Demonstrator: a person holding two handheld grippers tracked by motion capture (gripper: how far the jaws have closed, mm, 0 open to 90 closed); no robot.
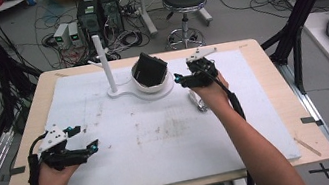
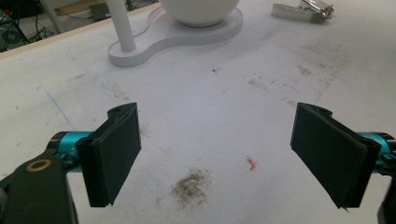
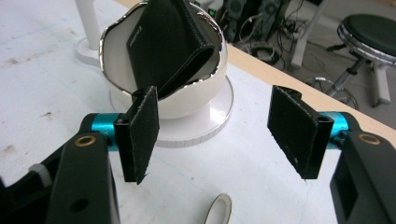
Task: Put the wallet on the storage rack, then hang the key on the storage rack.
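I see a black wallet (image 3: 166, 39) leaning inside the white bowl (image 3: 205, 95) at the frame's top; my right gripper (image 3: 217, 135) and left gripper (image 2: 229, 158) gape, holding nothing

No text can be read with certainty. A small pale imprint is seen near the top edge of the black pouch (image 3: 161, 44) standing in the white bowl (image 3: 212, 88), but its letters are too small and blurred to be made out. No other label, number or sign is legible.
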